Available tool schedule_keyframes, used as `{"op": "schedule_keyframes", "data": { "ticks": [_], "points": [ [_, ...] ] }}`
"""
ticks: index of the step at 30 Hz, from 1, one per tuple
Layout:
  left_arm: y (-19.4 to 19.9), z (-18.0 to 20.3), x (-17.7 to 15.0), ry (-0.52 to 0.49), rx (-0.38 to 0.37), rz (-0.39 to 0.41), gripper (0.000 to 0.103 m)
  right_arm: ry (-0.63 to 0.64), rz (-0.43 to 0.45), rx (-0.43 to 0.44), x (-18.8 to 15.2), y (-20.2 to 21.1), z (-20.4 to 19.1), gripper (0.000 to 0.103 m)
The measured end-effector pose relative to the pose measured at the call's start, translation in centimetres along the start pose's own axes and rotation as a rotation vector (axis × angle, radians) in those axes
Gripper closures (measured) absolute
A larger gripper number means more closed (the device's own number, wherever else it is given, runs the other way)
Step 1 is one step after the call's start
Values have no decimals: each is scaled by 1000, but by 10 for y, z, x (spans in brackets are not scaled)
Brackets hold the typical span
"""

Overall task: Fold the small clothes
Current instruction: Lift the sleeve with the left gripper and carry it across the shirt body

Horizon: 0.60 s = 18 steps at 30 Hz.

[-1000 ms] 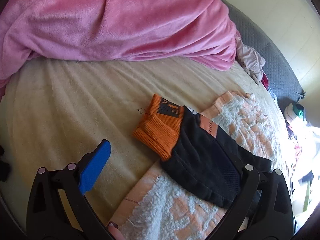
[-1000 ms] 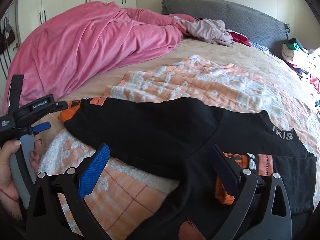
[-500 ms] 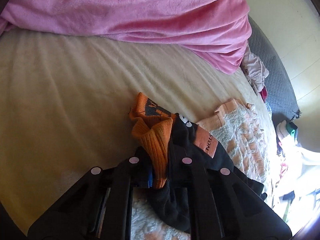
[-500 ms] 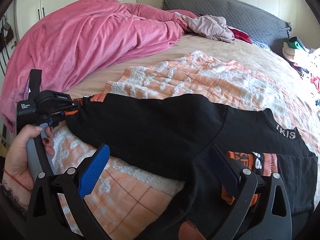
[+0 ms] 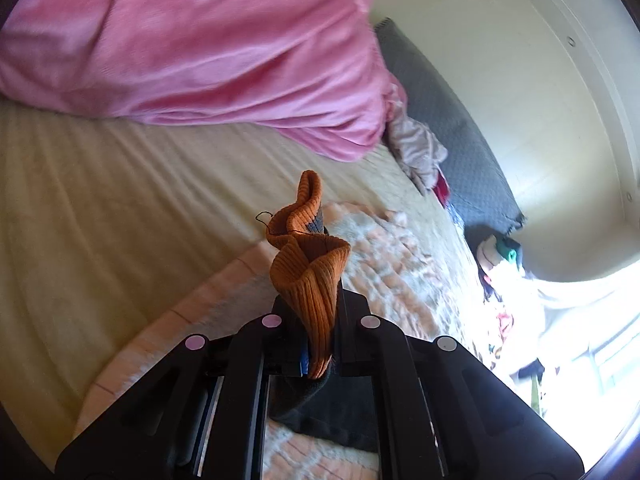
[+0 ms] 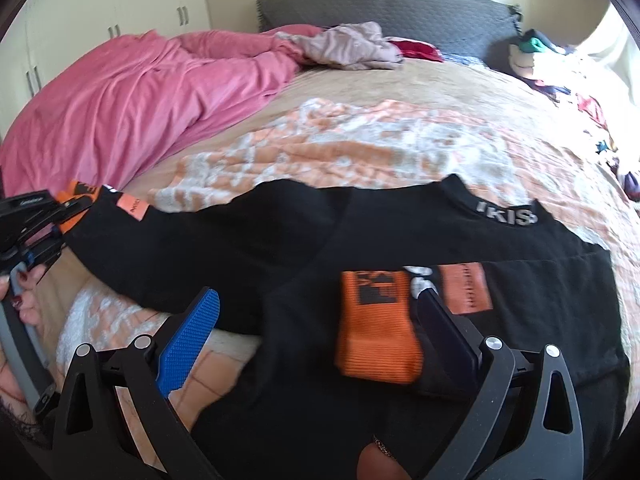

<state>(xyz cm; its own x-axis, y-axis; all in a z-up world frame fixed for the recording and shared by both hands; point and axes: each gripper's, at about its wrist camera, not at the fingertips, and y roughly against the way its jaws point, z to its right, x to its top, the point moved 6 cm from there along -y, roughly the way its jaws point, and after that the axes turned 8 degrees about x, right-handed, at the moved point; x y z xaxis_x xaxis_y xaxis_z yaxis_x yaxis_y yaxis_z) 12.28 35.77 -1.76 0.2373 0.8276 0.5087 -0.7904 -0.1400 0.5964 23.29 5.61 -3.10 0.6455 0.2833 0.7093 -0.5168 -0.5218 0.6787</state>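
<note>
A black long-sleeved top point(image 6: 280, 248) with orange cuffs lies spread on an orange-and-white blanket point(image 6: 360, 140) on the bed. My left gripper point(image 5: 318, 344) is shut on one orange cuff point(image 5: 308, 272), which stands bunched above the fingers, with black sleeve hanging below. In the right wrist view that gripper point(image 6: 70, 208) sits at the sleeve's far left end, held by a hand point(image 6: 24, 296). My right gripper point(image 6: 320, 332) is open over the top's near side. The other orange cuff point(image 6: 376, 328), folded across the chest, lies flat between its fingers, untouched.
A pink duvet point(image 6: 132, 100) is heaped along the bed's left side. Grey pillows point(image 6: 400, 12) and a crumpled pale garment point(image 6: 352, 46) lie at the head. A pile of mixed clothes point(image 6: 560, 68) sits at the far right. White wardrobe doors point(image 6: 112, 4) stand behind.
The left gripper went from open beside the cuff to shut on it, then lifted it off the bed. The right gripper shifted right, so the folded cuff now lies between its fingers.
</note>
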Motion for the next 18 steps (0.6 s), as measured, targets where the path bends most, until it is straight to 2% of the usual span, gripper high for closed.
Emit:
{"op": "schedule_keyframes", "data": {
  "ticks": [5,18],
  "points": [
    [7,38,-19,-104,-38,-3,101,-78,30,-53,-4,21,39,5],
    [20,96,-49,-232,-187,-32,101,-216,73,-124,-30,62,107,5]
  ]
}}
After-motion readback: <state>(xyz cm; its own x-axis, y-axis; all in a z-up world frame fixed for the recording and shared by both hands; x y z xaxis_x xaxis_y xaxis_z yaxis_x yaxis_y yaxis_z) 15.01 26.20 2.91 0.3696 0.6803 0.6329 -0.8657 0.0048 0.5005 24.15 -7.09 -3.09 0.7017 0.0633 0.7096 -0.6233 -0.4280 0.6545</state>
